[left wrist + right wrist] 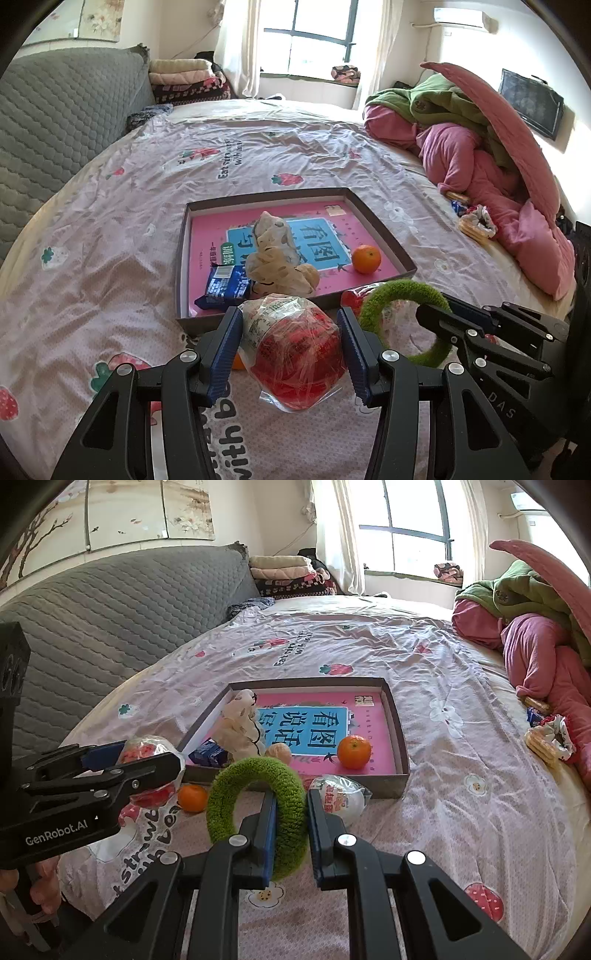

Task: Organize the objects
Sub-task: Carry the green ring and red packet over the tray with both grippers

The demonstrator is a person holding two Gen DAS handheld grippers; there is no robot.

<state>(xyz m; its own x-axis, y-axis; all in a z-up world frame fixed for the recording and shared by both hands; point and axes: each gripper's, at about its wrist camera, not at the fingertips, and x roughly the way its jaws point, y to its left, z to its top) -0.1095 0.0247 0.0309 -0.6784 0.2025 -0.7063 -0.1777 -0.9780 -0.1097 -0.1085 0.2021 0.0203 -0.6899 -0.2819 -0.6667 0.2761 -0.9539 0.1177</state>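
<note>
My left gripper (pixel 289 325) is shut on a red snack in clear wrap (pixel 295 354), its blue pads pressed against both sides. In the right wrist view that gripper (pixel 147 764) holds the snack at the left. My right gripper (pixel 291 812) is shut on the right side of a fuzzy green ring (pixel 221 805), which stands up in front of the tray. The shallow grey tray (pixel 183 258) holds a pink book, a beige plush toy (pixel 273 254), a blue packet (pixel 225 286) and an orange (pixel 365 258). A second orange (pixel 192 797) and a white wrapped snack (pixel 338 797) lie on the sheet before the tray.
A heap of pink and green bedding (pixel 480 147) fills the right side of the bed, with small snacks (pixel 472 221) at its foot. A grey quilted headboard (pixel 55 122) runs along the left. A person's hand (pixel 44 886) grips the left tool.
</note>
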